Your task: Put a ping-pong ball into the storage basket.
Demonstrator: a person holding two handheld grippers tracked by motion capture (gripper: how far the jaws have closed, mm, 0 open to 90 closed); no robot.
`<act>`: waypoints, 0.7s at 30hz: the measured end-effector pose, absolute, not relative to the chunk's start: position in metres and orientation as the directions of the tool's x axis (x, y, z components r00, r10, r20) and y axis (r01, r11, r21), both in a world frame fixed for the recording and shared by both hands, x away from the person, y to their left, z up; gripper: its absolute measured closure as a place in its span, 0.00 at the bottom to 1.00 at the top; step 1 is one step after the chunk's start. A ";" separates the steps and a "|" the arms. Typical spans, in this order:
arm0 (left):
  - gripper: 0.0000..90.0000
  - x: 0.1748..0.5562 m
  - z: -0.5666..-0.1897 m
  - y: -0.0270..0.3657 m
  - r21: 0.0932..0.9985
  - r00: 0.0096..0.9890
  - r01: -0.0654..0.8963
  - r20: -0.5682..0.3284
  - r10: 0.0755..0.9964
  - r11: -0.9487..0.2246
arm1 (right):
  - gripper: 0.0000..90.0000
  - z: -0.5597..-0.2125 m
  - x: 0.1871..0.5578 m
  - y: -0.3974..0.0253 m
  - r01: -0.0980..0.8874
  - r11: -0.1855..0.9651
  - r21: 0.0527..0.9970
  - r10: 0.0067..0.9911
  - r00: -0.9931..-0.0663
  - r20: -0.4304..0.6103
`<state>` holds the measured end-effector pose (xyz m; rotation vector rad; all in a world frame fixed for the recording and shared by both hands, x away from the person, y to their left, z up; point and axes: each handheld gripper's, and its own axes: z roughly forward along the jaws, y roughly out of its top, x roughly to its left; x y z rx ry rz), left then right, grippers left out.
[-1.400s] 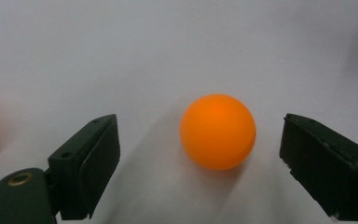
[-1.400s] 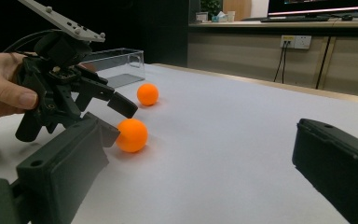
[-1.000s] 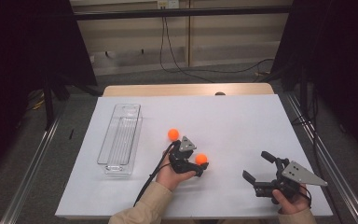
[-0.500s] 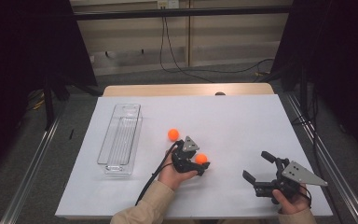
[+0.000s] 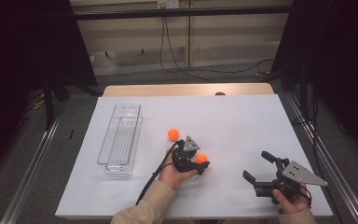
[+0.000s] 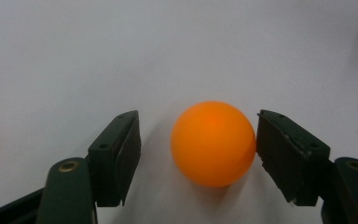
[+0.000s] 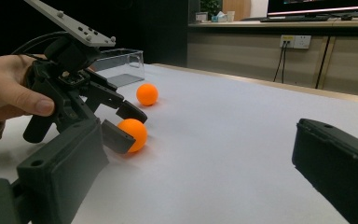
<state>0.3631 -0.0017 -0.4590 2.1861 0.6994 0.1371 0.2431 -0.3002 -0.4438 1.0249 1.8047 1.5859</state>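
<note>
An orange ball (image 6: 213,143) rests on the white table sheet between the jaws of my left gripper (image 6: 200,151). The right pad (image 6: 284,154) touches the ball and the left pad (image 6: 123,154) stands a little apart from it, so the gripper is open around it. From above, this ball (image 5: 201,158) and the left gripper (image 5: 202,162) sit near the table's middle. A second orange ball (image 5: 173,134) lies free just beyond them. My right gripper (image 5: 257,165) is held open at the front right with nothing in it.
A clear plastic tray (image 5: 120,139) lies lengthwise on the left part of the white sheet (image 5: 242,121). In the right gripper view the tray (image 7: 121,65) stands behind the left gripper (image 7: 129,126) and the far ball (image 7: 147,94). Black cable trails from the left gripper.
</note>
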 end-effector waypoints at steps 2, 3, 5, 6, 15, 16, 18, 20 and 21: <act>0.37 0.363 -0.459 -0.002 0.739 0.843 0.435 -0.132 0.522 -0.514 | 0.02 -0.444 0.243 -0.300 0.197 0.027 0.980 0.811 -0.577 0.094; 0.37 0.363 -0.459 -0.002 0.737 0.845 0.433 -0.131 0.519 -0.518 | 0.02 -0.444 0.243 -0.300 0.198 0.027 0.980 0.811 -0.577 0.094; 0.38 0.363 -0.460 -0.002 0.736 0.847 0.432 -0.131 0.516 -0.522 | 0.02 -0.444 0.243 -0.300 0.197 0.026 0.980 0.812 -0.576 0.095; 0.38 0.363 -0.460 -0.003 0.735 0.846 0.432 -0.130 0.516 -0.523 | 0.02 -0.444 0.243 -0.300 0.198 0.024 0.980 0.812 -0.576 0.096; 0.42 0.363 -0.460 -0.003 0.730 0.848 0.433 -0.131 0.514 -0.528 | 0.02 -0.444 0.243 -0.301 0.200 0.018 0.980 0.811 -0.576 0.102; 0.42 0.363 -0.461 -0.003 0.730 0.848 0.434 -0.131 0.514 -0.529 | 0.02 -0.444 0.243 -0.301 0.200 0.019 0.980 0.811 -0.576 0.102; 0.43 0.363 -0.461 -0.004 0.728 0.848 0.434 -0.133 0.513 -0.531 | 0.02 -0.444 0.243 -0.301 0.201 0.019 0.979 0.811 -0.575 0.103; 0.44 0.363 -0.461 -0.004 0.729 0.849 0.432 -0.132 0.511 -0.531 | 0.02 -0.444 0.243 -0.301 0.201 0.018 0.980 0.812 -0.575 0.103; 0.45 0.362 -0.461 -0.004 0.730 0.849 0.432 -0.133 0.511 -0.529 | 0.02 -0.444 0.243 -0.301 0.201 0.019 0.979 0.812 -0.575 0.102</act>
